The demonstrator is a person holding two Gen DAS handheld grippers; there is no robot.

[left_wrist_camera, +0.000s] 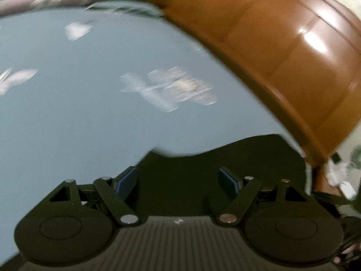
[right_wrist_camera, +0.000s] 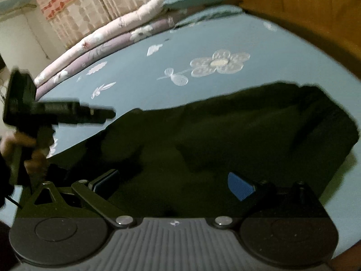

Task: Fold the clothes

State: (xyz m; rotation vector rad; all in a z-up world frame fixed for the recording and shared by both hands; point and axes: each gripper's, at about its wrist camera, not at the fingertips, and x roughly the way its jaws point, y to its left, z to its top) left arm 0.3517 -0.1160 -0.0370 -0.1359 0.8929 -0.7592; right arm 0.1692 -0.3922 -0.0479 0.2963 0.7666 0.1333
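A: Nearest you, your right gripper [right_wrist_camera: 173,184] hangs with its jaws spread, nothing between them, low over the dark garment [right_wrist_camera: 237,135].

B: And the left one?

A: Your left gripper [left_wrist_camera: 178,179] is spread as well and holds nothing; the garment's near edge [left_wrist_camera: 214,155] lies just past its fingertips. From the right wrist you can see that gripper out to the left, above the cloth's left end.

B: Where is the garment, and how does it lie?

A: On the bed [right_wrist_camera: 135,85], spread along the near side over the blue flowered sheet. It's too dark to count layers, so you could be about to take an edge or just have let one go. Any fold would want both grippers pinching matching corners. Farther back are the rolled quilts [right_wrist_camera: 108,31] and the wooden headboard [left_wrist_camera: 282,45].
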